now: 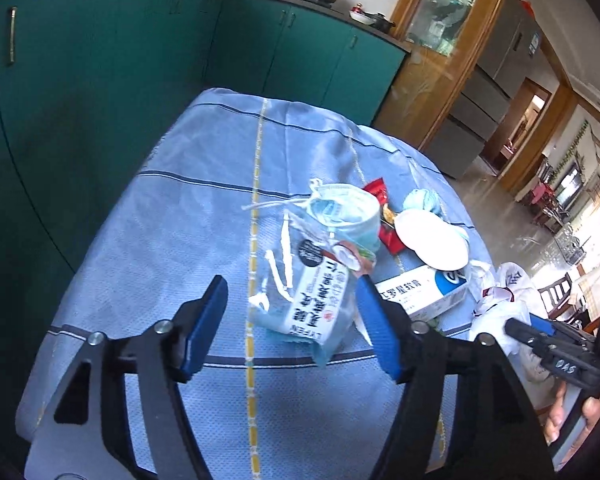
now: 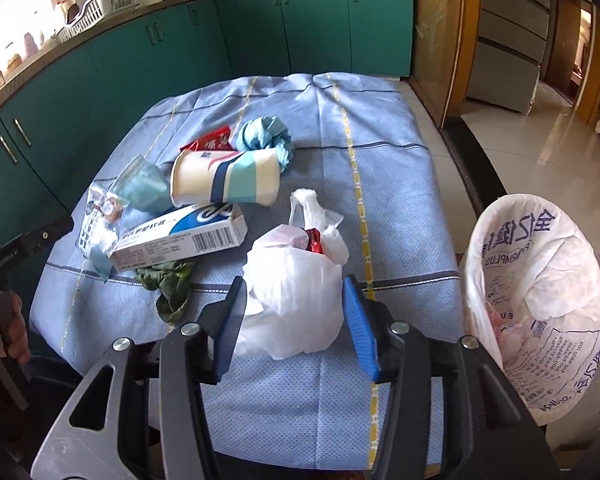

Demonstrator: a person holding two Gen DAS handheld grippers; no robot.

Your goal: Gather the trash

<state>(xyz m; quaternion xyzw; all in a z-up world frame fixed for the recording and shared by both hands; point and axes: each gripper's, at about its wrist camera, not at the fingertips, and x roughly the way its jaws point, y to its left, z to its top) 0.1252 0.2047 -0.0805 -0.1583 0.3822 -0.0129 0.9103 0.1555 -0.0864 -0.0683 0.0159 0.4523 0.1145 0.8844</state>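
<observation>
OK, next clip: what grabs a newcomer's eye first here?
Probably the litter heaped on the blue tablecloth: a striped paper cup on its side, with a long white-and-blue box just in front of it. Next, the white plastic bag between the right gripper's open jaws, and the bag-lined bin past the table's right edge.

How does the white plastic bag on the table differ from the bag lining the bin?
The white plastic bag is plain, while the bin liner carries blue print. The table bag sits bunched with its handles gathered upward, a red wrapper showing at its mouth; the liner is spread wide open over the bin's rim. The first rests on the tablecloth, the liner beside the table. Both are thin white plastic.
</observation>
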